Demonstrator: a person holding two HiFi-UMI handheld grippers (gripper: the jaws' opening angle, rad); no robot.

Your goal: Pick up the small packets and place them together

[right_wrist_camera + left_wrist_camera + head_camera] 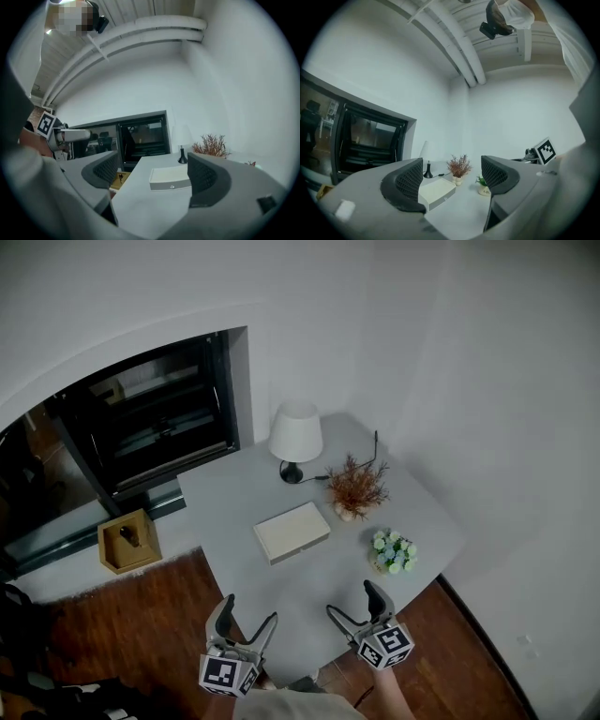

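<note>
- Wooden tray [128, 540] off the table [234, 493], at 9 o'clock. It holds something dark, too small to tell.
- Left gripper [248, 610] at the table's 7 o'clock edge. Jaws spread, nothing between them.
- White box [292, 532] mid-table. Lamp [296, 433] at its 12, dried plant [355, 486] at 2, flowers [393, 551] at 4.
- Right gripper [352, 600] at the 5 o'clock edge. Jaws apart, empty.
- Packets: none visible in any view, possibly inside the box.
- Judgement: task not begun, with every pick and placing left to do.

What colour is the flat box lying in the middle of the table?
The flat box is cream-white; the head view shows it best.
</note>
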